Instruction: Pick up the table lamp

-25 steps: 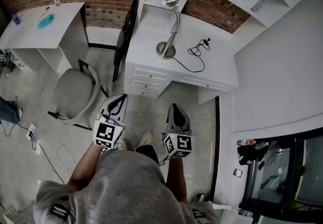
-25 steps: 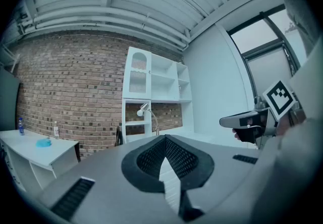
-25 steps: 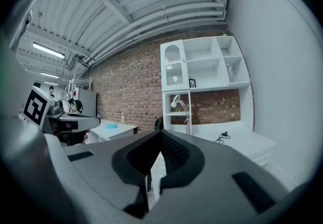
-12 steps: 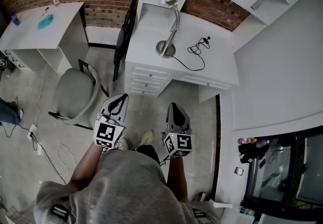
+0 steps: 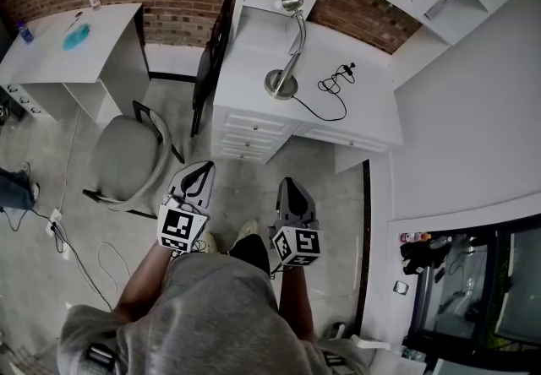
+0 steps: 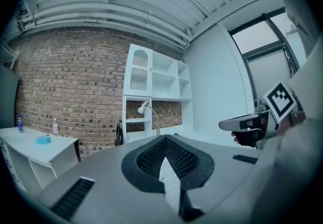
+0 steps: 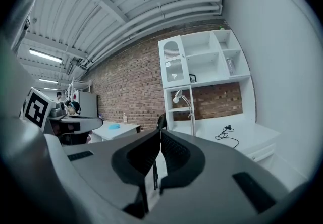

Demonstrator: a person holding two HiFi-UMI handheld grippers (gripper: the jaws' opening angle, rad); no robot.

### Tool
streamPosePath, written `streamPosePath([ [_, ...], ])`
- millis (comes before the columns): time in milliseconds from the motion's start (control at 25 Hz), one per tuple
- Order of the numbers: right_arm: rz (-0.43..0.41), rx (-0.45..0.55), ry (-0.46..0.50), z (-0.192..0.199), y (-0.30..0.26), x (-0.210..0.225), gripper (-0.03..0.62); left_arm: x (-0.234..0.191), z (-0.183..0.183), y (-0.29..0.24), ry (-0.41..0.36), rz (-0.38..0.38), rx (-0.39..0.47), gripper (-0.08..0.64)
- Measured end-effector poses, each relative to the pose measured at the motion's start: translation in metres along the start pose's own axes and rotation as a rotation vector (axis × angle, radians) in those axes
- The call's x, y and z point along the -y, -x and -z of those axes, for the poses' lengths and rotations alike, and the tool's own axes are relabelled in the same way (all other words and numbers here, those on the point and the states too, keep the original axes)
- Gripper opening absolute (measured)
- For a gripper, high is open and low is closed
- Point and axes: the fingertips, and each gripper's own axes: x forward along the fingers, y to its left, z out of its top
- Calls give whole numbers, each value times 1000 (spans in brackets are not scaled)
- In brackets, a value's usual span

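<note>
- Head view: the table lamp [image 5: 292,42] stands upright on the white desk [image 5: 250,69], its round base near the desk's front edge and its head up by the shelf unit at the desk's back. A black cord [image 5: 328,91] lies on the desk just right of the base. The left gripper [image 5: 202,169] and right gripper [image 5: 288,187] are side by side over the floor, well short of the desk's drawers.
- Left gripper view: its jaws meet at the tips with nothing between them; the lamp [image 6: 147,110] is far ahead on the desk.
- Right gripper view: the jaws are pressed together, empty; the lamp [image 7: 187,108] stands at the desk's [image 7: 246,133] left end.
</note>
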Motion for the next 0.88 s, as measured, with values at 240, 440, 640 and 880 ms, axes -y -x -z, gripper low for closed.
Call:
streamPosePath([
  [240,-20,1,7,-1,-27,1,23,-12,-1,-20,-2,-3,3,3],
  [440,-24,4,8,-6,-63,24,23,-25,-3,-56,-3,-16,5,3],
  [640,-36,18,13,-18,-104,53,23,-40,-13,-101,-2,-40,18,3],
  [880,-56,22,21,-34,-150,91,23,-49,-29,-158,8,-55,40,3],
])
